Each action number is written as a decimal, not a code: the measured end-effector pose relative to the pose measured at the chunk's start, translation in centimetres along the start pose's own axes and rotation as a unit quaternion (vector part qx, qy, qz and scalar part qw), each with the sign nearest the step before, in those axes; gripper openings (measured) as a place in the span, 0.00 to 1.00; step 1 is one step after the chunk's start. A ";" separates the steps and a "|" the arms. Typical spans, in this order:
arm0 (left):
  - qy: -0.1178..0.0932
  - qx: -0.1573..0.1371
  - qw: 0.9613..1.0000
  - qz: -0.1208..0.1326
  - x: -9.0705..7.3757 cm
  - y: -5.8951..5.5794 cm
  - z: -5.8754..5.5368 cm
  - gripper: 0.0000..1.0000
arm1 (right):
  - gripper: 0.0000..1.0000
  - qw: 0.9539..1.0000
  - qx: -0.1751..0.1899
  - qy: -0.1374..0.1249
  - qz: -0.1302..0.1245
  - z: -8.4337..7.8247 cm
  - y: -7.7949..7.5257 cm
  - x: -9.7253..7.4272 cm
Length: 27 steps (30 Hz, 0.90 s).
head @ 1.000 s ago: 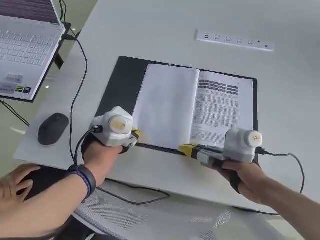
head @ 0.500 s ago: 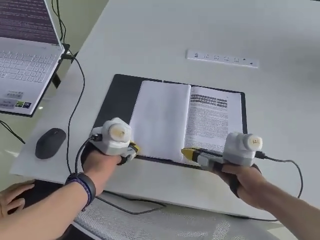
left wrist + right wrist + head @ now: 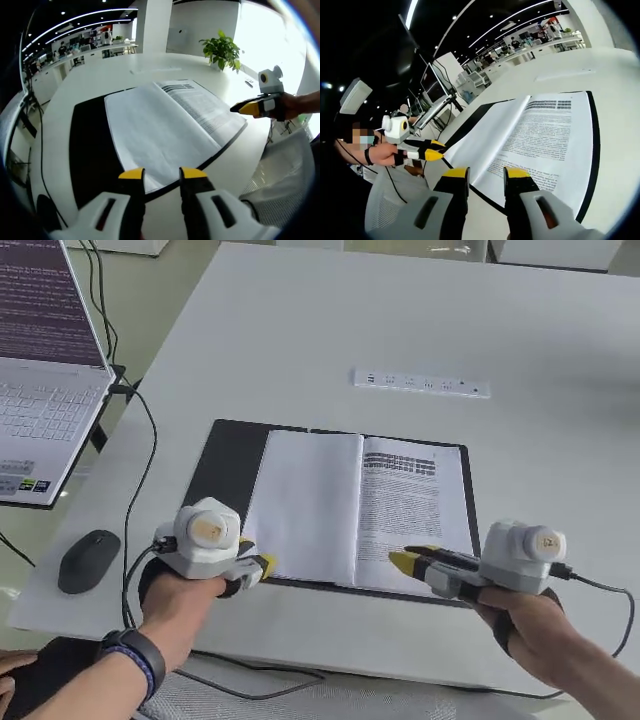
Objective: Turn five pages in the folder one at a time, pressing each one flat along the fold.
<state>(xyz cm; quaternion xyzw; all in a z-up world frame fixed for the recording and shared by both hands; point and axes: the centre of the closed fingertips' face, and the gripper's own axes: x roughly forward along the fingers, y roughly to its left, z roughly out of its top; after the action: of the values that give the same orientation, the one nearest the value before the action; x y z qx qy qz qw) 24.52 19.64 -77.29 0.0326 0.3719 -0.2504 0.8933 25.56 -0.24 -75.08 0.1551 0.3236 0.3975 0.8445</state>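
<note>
head view: matte black folder (image 3: 225,465) is lying open on a smooth white table (image 3: 300,320), left page blank, right page printed; laptop (image 3: 40,390), mouse (image 3: 88,560) and power strip (image 3: 413,382) are sitting around it.
left gripper view: left gripper (image 3: 162,175) is hovering at the folder's near edge, yellow-tipped jaws slightly parted, gripping nothing; a potted plant (image 3: 222,50) is showing beyond.
right gripper view: right gripper (image 3: 487,175) is pointing over the printed page, jaws slightly parted, empty.

Cropped edges, small print, covered parts
We see the laptop (image 3: 40,370) cut by the head view's left edge. The print on the page (image 3: 410,510) is too small to read. The near edge of the folder (image 3: 225,470) lies partly behind the right gripper (image 3: 405,561), and the left gripper (image 3: 262,564) hides most of its own jaws.
</note>
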 end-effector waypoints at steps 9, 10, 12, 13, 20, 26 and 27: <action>-0.026 0.001 1.000 0.002 -2.1 0.6 1.8 0.37 | 0.39 0.998 -0.053 -0.016 -0.040 2.3 -0.9 -3.1; -0.030 0.001 1.000 0.003 -2.5 0.8 2.1 0.38 | 0.40 0.997 -0.056 -0.016 -0.041 2.4 -0.9 -3.2; -0.038 0.000 0.999 0.005 -3.1 1.1 2.6 0.41 | 0.43 0.996 -0.066 -0.021 -0.050 3.2 -1.0 -4.1; -0.040 0.000 0.999 0.006 -3.3 1.3 2.8 0.43 | 0.44 0.996 -0.070 -0.026 -0.054 3.5 -1.0 -4.4; -0.056 0.003 0.998 0.018 -5.5 2.4 4.0 0.53 | 0.55 0.991 -0.100 -0.036 -0.077 4.8 -0.1 -6.9; -0.071 -0.002 0.997 0.022 -7.4 1.9 4.2 0.59 | 0.63 0.989 -0.112 -0.038 -0.090 4.8 0.1 -8.2; -0.072 -0.003 0.997 0.022 -7.5 1.9 4.0 0.60 | 0.65 0.988 -0.115 -0.036 -0.093 4.6 -0.3 -8.5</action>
<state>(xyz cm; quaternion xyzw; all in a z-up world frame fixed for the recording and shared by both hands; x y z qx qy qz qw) 23.51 23.46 -69.49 0.0195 0.3068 -0.2312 0.9230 24.79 -6.97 -68.22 0.0398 0.2584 0.3458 0.9011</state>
